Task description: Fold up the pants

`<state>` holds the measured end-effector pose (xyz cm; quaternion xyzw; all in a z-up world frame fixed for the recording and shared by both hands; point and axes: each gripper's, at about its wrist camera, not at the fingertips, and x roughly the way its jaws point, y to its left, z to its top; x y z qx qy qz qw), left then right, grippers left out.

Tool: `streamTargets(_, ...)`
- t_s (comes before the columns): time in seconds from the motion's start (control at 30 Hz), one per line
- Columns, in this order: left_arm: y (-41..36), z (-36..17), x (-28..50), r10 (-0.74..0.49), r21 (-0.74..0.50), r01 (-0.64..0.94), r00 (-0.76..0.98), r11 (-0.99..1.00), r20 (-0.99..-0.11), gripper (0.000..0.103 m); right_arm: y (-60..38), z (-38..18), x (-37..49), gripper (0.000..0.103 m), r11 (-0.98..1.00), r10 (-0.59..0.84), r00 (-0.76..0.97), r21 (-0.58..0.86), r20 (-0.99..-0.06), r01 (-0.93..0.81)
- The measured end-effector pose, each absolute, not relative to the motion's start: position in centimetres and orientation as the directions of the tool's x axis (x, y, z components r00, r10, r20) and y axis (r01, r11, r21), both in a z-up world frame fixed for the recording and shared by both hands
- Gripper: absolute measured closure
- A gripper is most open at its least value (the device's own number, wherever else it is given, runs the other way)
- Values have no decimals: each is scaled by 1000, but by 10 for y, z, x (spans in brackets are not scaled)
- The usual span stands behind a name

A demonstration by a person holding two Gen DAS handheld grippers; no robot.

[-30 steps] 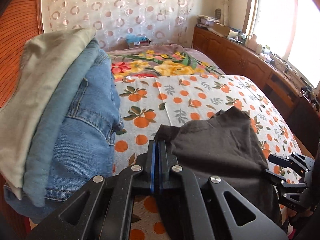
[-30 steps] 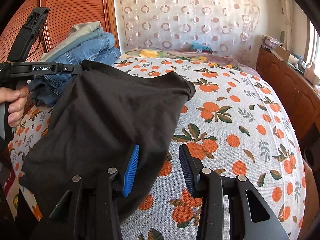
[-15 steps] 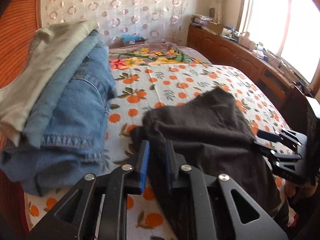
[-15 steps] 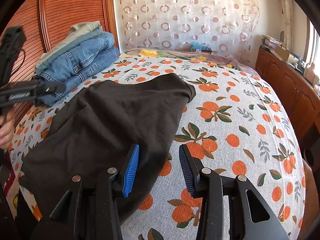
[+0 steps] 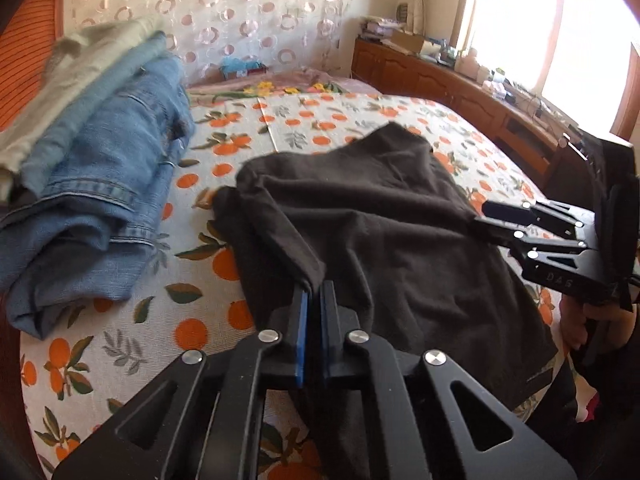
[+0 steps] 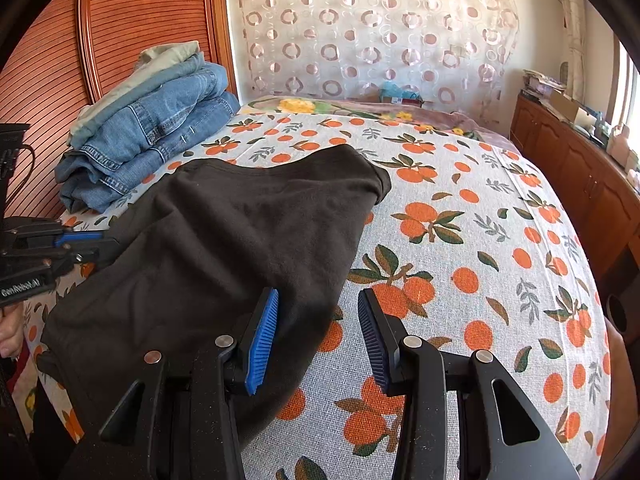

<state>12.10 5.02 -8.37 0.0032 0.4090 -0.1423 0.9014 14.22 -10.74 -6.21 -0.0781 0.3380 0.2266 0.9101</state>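
Dark brown pants (image 5: 380, 220) lie spread on the orange-print bed sheet (image 5: 120, 340). My left gripper (image 5: 314, 290) is shut on a raised fold at their near left edge. The right wrist view has it at the far left (image 6: 108, 242), tips on the cloth's edge. The pants (image 6: 248, 232) run from under my right gripper (image 6: 318, 294) toward the far middle of the bed. That gripper stands open: its blue left pad hangs over the pants' near edge, its right finger over bare sheet. It also shows in the left wrist view as the right gripper (image 5: 482, 216), at the pants' right edge.
A stack of folded blue jeans under a pale garment (image 6: 152, 132) sits at the bed's far left against the wooden slatted panel (image 6: 48, 60). Wooden cabinets (image 6: 580, 168) line the right wall. The sheet (image 6: 480, 260) right of the pants is bare. A hand (image 5: 576, 328) holds the right gripper.
My left gripper let go of the lifted pants corner, the cloth dropped flat on the bed, and the gripper drew back and shut again on a fold. The right gripper stayed put.
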Motion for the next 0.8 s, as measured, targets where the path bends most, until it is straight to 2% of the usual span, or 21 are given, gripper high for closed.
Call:
streamTargets(0.1,70,-70,112,-239,-142,197,666,970,-707,99,-107,-62,142,60,886,360,670,12,-649,-464)
streamTargets(0.37,74,-74,97,-222,-124,193,657,973,-721,97,-106,-63,141,60,887,358,670,13,-650,-461)
streamTargets(0.47,75,-74,91,-218,-131,180,651,975,-727,84,-107,-62,141,60,887,360,670,16,-649,-461)
streamTargets(0.53,74,-77,83,-230,-143,185,645,972,-729,70,-109,-61,139,60,887,364,675,18,-641,-461)
streamTargets(0.63,70,-78,69,-246,-147,206,641,968,-727,58,-113,-57,130,60,878,378,670,18,-639,-478)
streamTargets(0.8,64,-82,42,-255,-155,209,638,966,-727,57,-123,-50,92,60,844,436,643,38,-629,-535)
